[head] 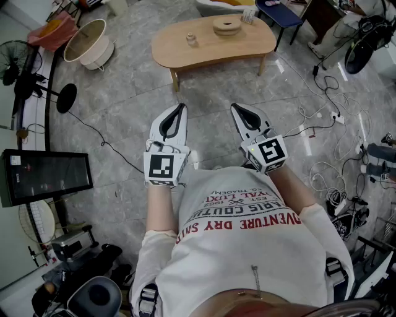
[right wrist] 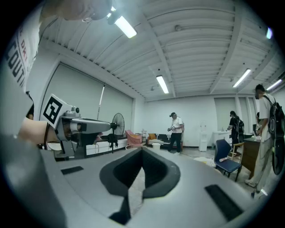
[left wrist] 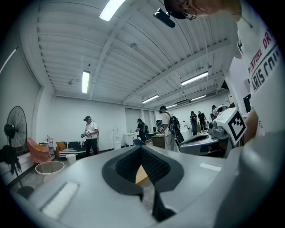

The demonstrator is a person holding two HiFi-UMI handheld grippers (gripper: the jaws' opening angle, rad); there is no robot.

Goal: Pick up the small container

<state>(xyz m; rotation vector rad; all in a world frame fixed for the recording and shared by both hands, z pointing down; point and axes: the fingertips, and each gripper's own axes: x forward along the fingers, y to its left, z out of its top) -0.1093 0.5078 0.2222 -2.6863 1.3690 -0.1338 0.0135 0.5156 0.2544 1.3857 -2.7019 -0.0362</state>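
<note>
The small container [head: 190, 39] stands on the left part of a low wooden table [head: 185, 56] across the floor ahead. A round wooden stand [head: 227, 25] and a small white item [head: 249, 17] sit on the table's far right. Both grippers are held close to the person's chest, well short of the table and pointing toward it. My left gripper [head: 179, 109] is shut with nothing in it, and my right gripper [head: 237, 109] is shut and empty as well. In the left gripper view the jaws [left wrist: 141, 149] meet, with a sliver of the table [left wrist: 141, 174] behind them. The right gripper view shows the jaws [right wrist: 142, 152] pressed together.
A round tub [head: 86, 42] and a standing fan [head: 25, 83] are at the left, with a dark monitor [head: 46, 176] nearer. Cables [head: 334, 117] trail over the floor at the right. A blue chair [head: 278, 11] stands behind the table. Several people [left wrist: 90, 133] stand far off.
</note>
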